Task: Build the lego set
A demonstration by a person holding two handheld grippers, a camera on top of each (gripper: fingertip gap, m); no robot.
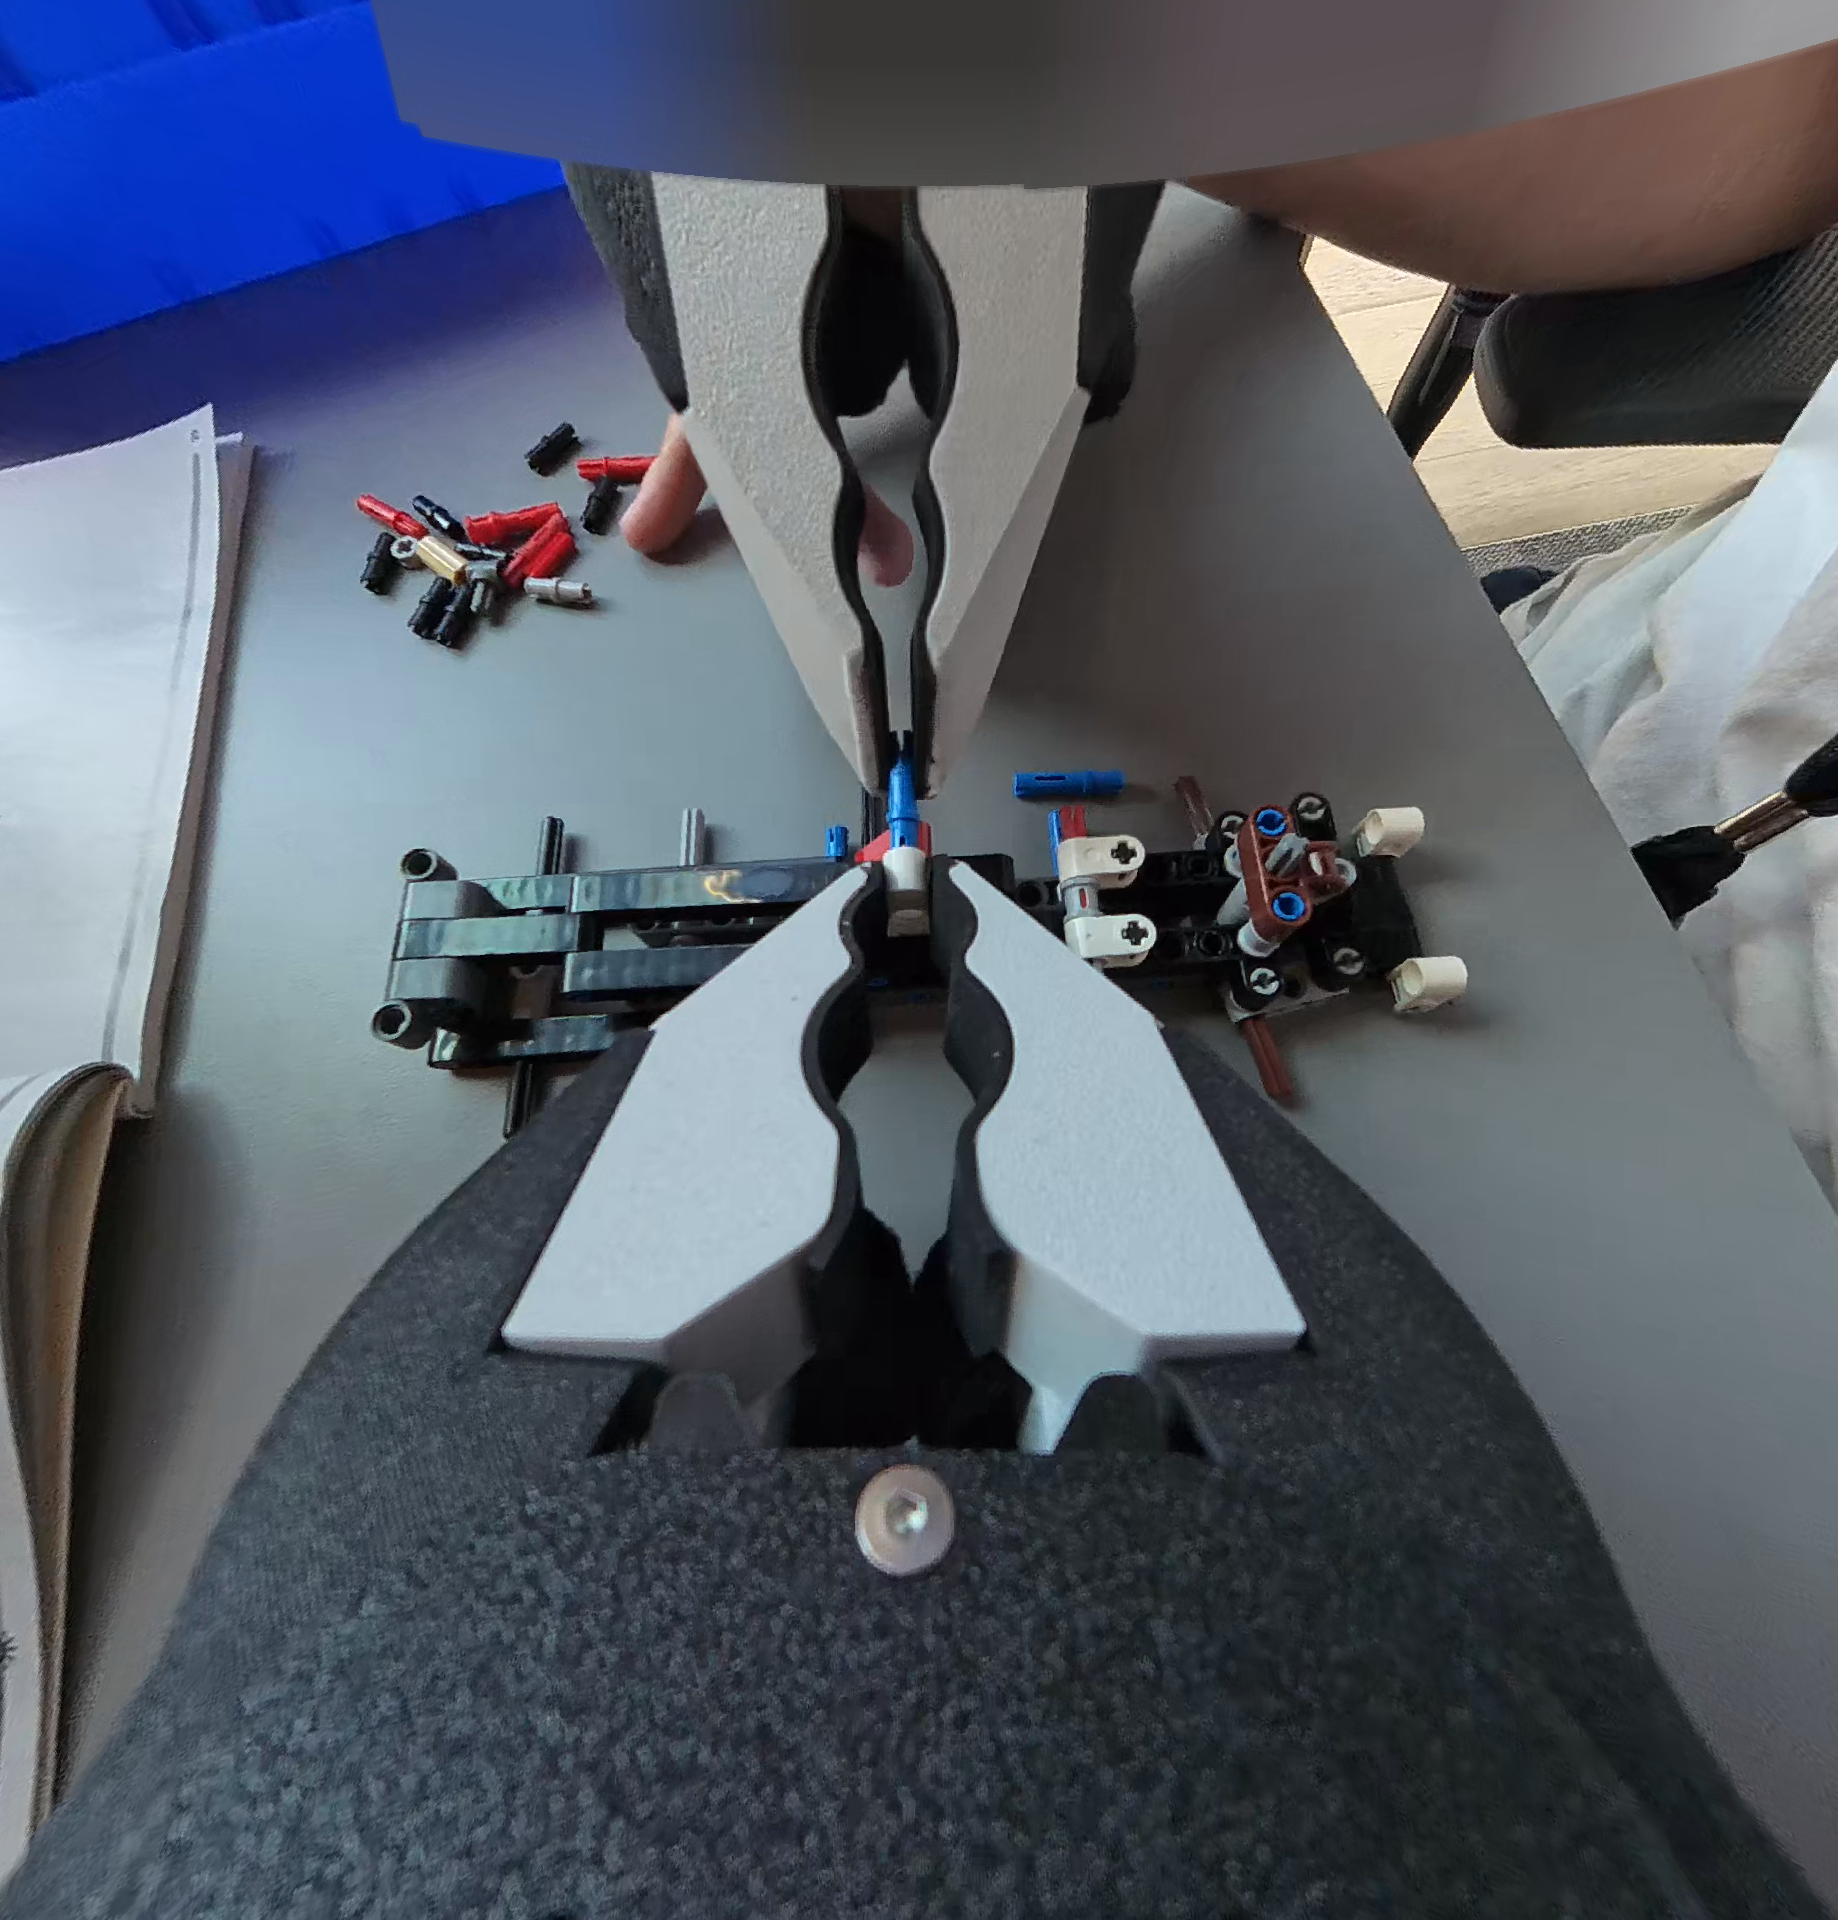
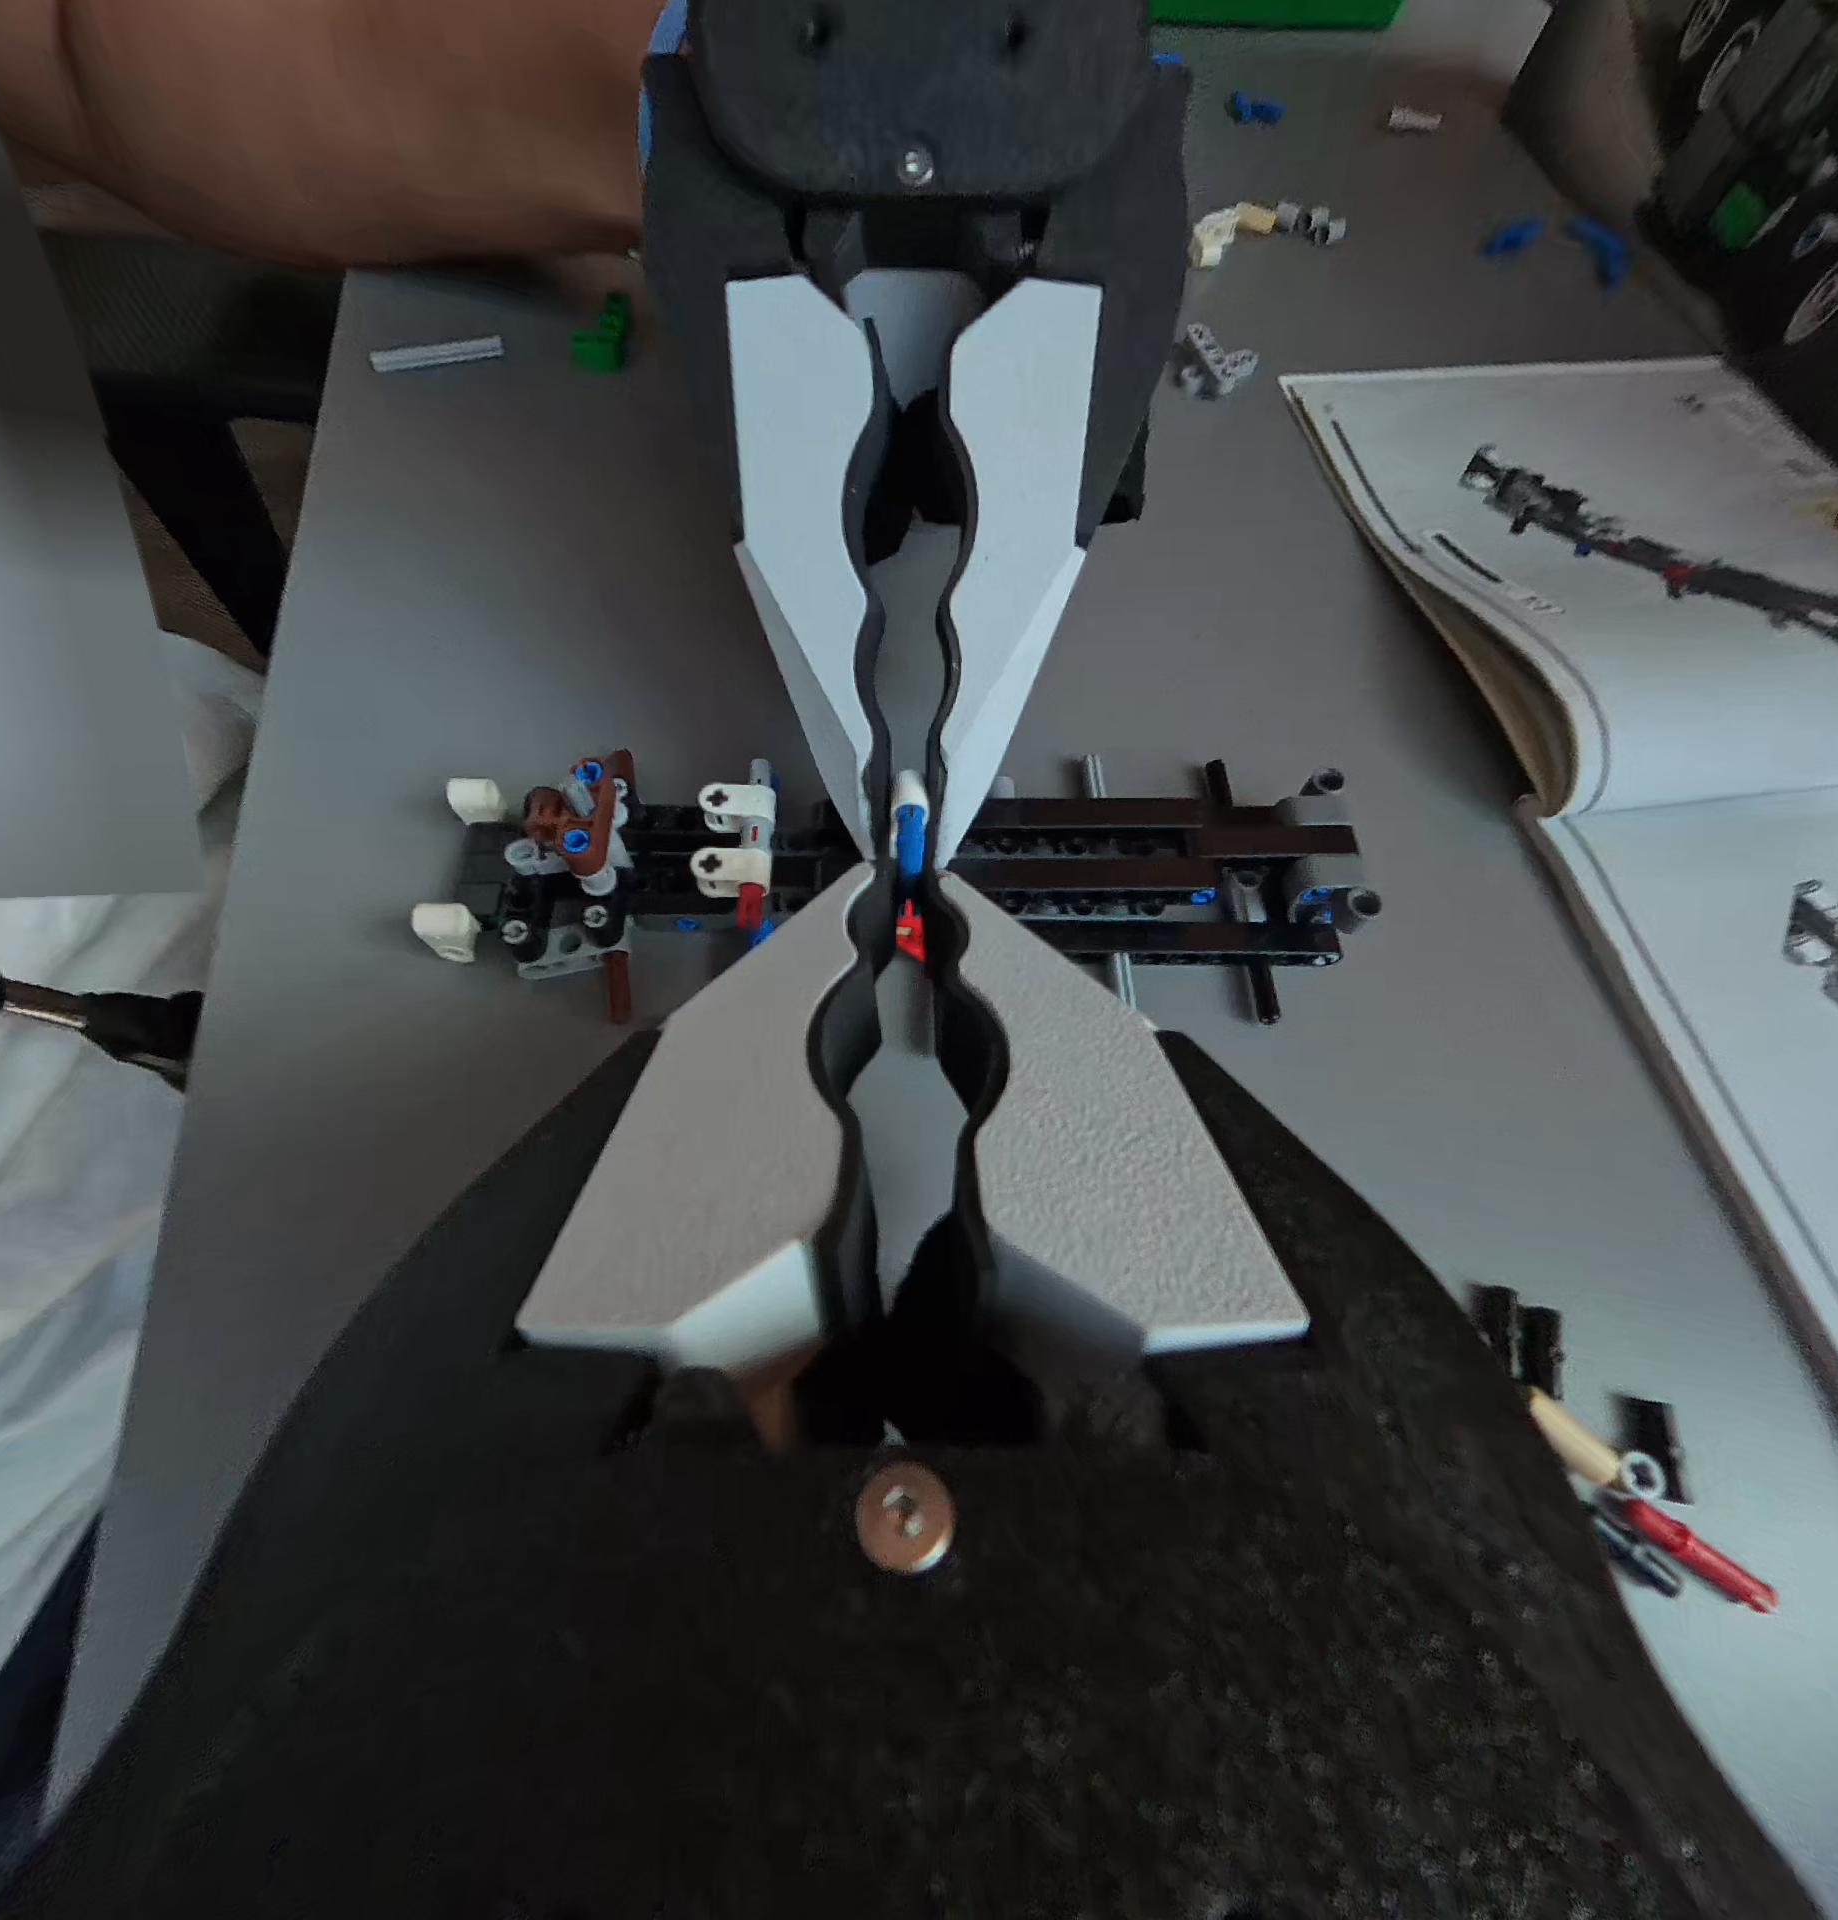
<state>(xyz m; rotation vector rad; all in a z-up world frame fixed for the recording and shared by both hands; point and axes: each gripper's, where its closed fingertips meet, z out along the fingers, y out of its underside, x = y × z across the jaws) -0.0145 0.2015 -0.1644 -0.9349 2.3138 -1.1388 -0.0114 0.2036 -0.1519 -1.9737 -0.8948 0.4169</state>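
Left wrist view: the left gripper (image 1: 902, 883) is clenched on a white connector piece (image 1: 904, 878), its dark pads pressed against both sides. This piece sits on the black beam assembly (image 1: 686, 904), which lies flat on the grey table (image 1: 1258, 644). A blue pin (image 1: 901, 795) stands in the far end of the white piece, beside a red part (image 1: 873, 847). The right gripper (image 1: 899, 774) comes in from the opposite side and grasps the blue pin at its tips. A loose blue pin (image 1: 1067, 781) lies just beyond the assembly. A heap of red and black pins (image 1: 479, 551) lies nearer the far edge, next to a fingertip (image 1: 666, 499). An open instruction booklet (image 1: 73, 727) lies at the left edge.

Right wrist view: the right gripper (image 2: 899, 888) is closed on the blue pin (image 2: 907, 831), whose far end enters the white connector piece (image 2: 910, 790) held by the left gripper (image 2: 899, 821). The black beam assembly (image 2: 1154, 862) runs crosswise beneath both. The instruction booklet (image 2: 1673, 623) lies toward the right edge.
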